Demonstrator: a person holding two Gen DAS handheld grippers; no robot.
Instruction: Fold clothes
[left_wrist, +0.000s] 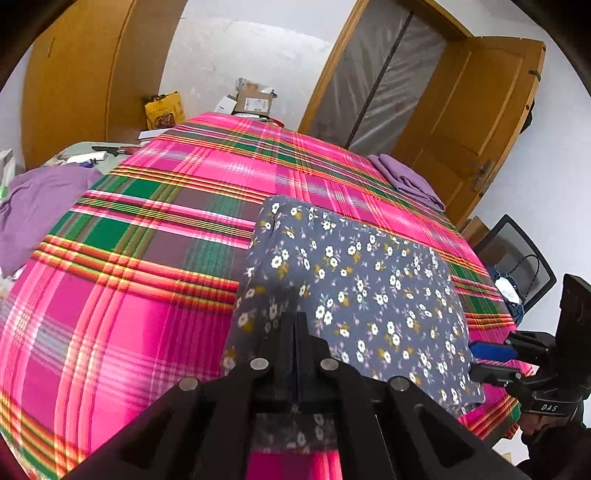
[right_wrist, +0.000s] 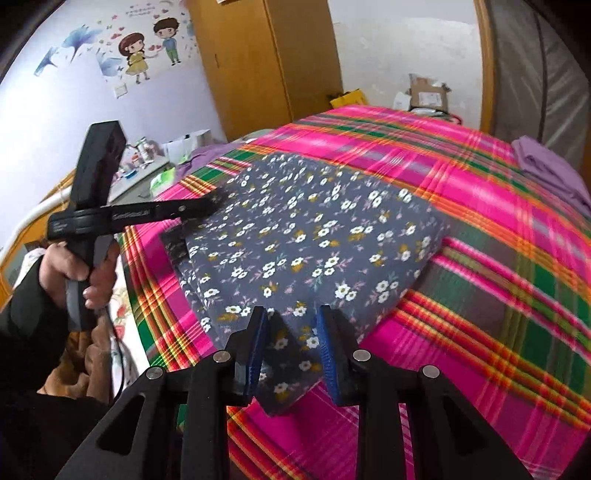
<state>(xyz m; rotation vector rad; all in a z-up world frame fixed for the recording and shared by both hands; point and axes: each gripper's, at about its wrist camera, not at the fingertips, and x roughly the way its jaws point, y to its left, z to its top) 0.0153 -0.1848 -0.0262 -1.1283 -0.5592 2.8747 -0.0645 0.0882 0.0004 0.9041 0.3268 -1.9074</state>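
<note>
Fingers (right_wrist: 258, 332) astride floral garment (right_wrist: 314, 236); purple cloth (right_wrist: 550, 166) beyond.

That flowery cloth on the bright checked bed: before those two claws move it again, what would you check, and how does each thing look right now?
1. Left claw gripping the flowery cloth: ok, it is shut on the cloth's edge.
2. Right claw gripping: not ok, its blue pads stand apart with a corner of cloth between them.
3. Cloth lying flat and smooth on the checked bedspread: ok.
4. Folded layers lined up at the near-left edge: cannot tell, several edges show there.
5. Folded purple garment clear of the cloth: ok, it lies apart near the bed's far edge.
</note>
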